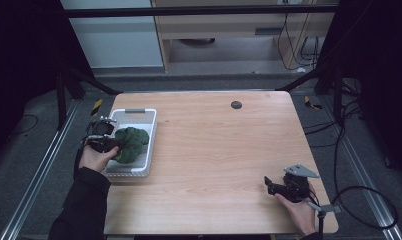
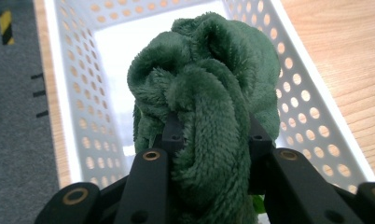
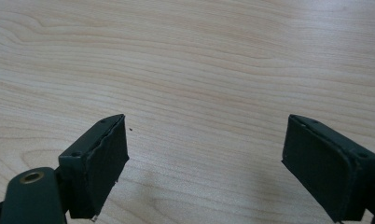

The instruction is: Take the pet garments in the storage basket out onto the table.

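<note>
Left gripper (image 2: 209, 140) is clamped tight on the green towel (image 2: 209, 84) over the white basket (image 2: 69, 93) at the table's (image 1: 229, 145) left, right gripper (image 3: 204, 163) sits wide open, holding nothing, near right.

From my remote seat I see a light wooden table (image 1: 214, 150) with a small dark round disc (image 1: 236, 104) set into its far edge, right of centre. Around it lies grey floor (image 1: 34, 145) with metal rails (image 1: 39, 165) running along both sides, black-and-yellow striped markers (image 1: 96, 106) near the table's far corners, and black cables (image 1: 361, 200) looping on the right. Beyond the table I make out a pale wooden cabinet (image 1: 224, 30) beside a white panel (image 1: 111, 35), behind a dark horizontal bar (image 1: 199, 11).
</note>
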`<state>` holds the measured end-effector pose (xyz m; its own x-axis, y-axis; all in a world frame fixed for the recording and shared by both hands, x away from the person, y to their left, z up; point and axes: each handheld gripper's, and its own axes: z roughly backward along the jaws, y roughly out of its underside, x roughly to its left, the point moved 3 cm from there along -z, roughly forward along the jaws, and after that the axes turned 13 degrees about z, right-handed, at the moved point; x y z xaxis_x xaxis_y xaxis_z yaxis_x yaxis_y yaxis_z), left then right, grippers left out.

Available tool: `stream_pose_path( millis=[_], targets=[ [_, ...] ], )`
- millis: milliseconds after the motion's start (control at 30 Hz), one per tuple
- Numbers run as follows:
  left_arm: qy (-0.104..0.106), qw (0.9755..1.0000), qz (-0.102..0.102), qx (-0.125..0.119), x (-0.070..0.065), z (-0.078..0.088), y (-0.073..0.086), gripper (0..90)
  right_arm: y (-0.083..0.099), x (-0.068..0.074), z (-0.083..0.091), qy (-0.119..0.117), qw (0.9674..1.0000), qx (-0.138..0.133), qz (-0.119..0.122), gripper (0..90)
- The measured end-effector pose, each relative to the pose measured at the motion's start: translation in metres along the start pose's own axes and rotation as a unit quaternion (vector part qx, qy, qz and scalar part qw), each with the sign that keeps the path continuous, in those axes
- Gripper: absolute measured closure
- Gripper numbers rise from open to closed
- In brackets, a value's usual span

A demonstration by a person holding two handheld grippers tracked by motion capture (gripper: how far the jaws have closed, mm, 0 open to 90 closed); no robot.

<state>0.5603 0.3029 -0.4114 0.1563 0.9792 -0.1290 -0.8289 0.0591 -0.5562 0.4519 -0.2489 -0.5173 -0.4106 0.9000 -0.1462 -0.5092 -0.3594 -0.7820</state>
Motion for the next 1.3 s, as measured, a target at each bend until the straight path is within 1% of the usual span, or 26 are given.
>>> stream_pose_path(
  millis=[167,400,467,567,667,700,767,867,967,1067,1100,1300],
  targets=[
    [0.002,0.9999,-0.006,-0.014,0.0,0.015,-0.003,68.7,0.0,0.0,0.0,-0.001,1.0,0.0,-0.004,14.0],
    [0.005,0.9995,-0.012,-0.027,0.001,0.033,-0.006,68.7,0.0,-0.001,0.0,0.002,1.0,-0.002,0.001,14.0],
    [0.005,0.9994,-0.016,-0.03,0.0,0.038,-0.006,68.7,0.0,-0.001,0.0,0.002,1.0,-0.002,0.002,14.0],
    [0.009,0.9993,-0.022,-0.03,0.0,0.046,-0.007,68.7,0.0,0.0,0.0,0.001,1.0,-0.002,-0.001,14.0],
    [0.008,0.9991,-0.03,-0.027,-0.002,0.05,-0.007,68.7,0.0,0.0,0.0,0.003,1.0,-0.002,0.004,14.0],
    [0.01,0.9991,-0.03,-0.029,-0.003,0.052,-0.007,68.7,-0.001,0.0,0.0,0.003,1.0,-0.003,0.005,14.0],
    [0.011,0.9989,-0.036,-0.029,-0.004,0.056,-0.008,68.7,-0.002,0.001,0.0,0.002,1.0,-0.003,0.003,13.9],
    [0.012,0.9986,-0.042,-0.032,-0.006,0.063,-0.009,68.6,-0.001,0.001,0.0,0.004,1.0,-0.003,0.007,13.9],
    [0.017,0.9981,-0.048,-0.034,-0.009,0.069,-0.01,68.7,-0.001,0.0,0.001,0.004,1.0,-0.004,0.006,13.9],
    [0.022,0.9973,-0.061,-0.036,-0.013,0.074,-0.01,68.6,-0.001,0.0,0.001,0.006,1.0,-0.005,0.006,13.7],
    [0.025,0.9972,-0.061,-0.036,-0.016,0.076,-0.01,68.6,-0.001,0.0,0.001,0.006,0.9999,-0.005,0.006,13.7],
    [0.038,0.9949,-0.086,-0.037,-0.028,0.084,-0.009,68.6,-0.001,0.0,0.001,0.008,0.9999,-0.006,0.006,13.6]
  ],
)
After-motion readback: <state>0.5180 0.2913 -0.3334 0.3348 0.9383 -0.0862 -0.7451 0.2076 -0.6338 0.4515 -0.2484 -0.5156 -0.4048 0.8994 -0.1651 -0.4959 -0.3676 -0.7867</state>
